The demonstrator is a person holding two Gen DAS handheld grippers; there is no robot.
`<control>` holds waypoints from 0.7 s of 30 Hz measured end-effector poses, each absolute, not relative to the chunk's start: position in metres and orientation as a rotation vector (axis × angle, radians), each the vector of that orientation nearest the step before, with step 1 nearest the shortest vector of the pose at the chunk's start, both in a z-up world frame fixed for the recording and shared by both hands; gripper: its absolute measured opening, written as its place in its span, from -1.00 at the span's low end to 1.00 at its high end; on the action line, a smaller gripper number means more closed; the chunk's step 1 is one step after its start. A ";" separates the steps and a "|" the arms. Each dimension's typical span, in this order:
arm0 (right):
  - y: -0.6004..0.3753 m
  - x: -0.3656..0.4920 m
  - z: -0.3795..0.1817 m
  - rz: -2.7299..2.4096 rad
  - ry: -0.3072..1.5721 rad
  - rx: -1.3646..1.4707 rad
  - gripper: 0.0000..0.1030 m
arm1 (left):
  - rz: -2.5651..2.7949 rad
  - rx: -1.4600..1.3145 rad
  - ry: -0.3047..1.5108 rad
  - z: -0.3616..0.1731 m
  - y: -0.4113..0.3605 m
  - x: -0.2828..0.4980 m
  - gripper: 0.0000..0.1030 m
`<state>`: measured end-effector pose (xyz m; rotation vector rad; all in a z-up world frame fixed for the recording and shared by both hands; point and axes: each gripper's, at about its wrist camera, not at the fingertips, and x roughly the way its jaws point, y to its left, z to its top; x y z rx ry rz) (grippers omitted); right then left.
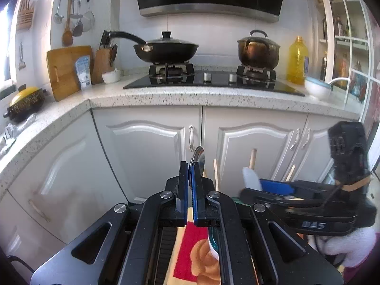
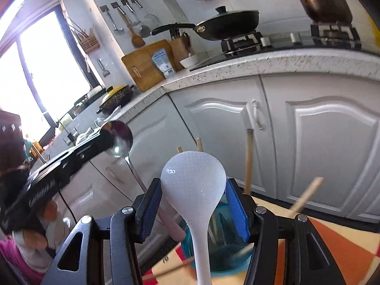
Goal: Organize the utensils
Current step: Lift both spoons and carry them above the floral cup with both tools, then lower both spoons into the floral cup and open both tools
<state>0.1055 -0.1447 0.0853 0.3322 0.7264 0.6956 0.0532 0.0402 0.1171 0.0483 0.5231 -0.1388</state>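
Note:
My left gripper [image 1: 190,174] is shut on the bowl of a steel spoon [image 1: 199,158], which stands edge-up between the pads. In the right wrist view the same spoon [image 2: 120,140] shows its handle slanting down toward a teal cup [image 2: 220,258]. My right gripper [image 2: 193,190] is shut on a white dotted rice paddle [image 2: 192,180], its blue pads [image 2: 235,206] pressing the head's edges. The paddle's handle runs down over the cup. Chopsticks [image 2: 306,194] and a wooden handle [image 2: 249,163] stick up out of the cup. The right gripper [image 1: 258,185] sits just right of the left one.
White cabinet doors [image 1: 147,156] stand close ahead under a speckled counter [image 1: 213,97]. On it are a stove with a black pan [image 1: 166,49] and a pot [image 1: 257,52], a cutting board [image 1: 64,71] and a white bowl [image 1: 317,87]. Utensils hang on wall hooks [image 1: 73,11]. A patterned mat [image 1: 190,251] lies below.

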 end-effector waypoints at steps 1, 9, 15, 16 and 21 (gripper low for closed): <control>-0.142 0.108 0.079 0.696 0.729 0.340 0.03 | -0.135 0.048 0.525 0.113 0.039 0.054 -0.98; -0.143 0.119 0.055 0.649 0.678 0.340 0.03 | -0.100 0.094 0.486 0.099 0.026 0.054 -0.98; -0.133 0.104 0.049 0.593 0.555 0.239 0.03 | -0.082 0.134 0.468 0.088 0.016 0.051 -0.98; -0.132 0.102 0.046 0.591 0.550 0.227 0.03 | -0.080 0.140 0.469 0.086 0.015 0.051 -0.98; -0.135 0.091 0.023 0.565 0.579 0.208 0.03 | -0.080 0.142 0.475 0.082 0.013 0.051 -0.98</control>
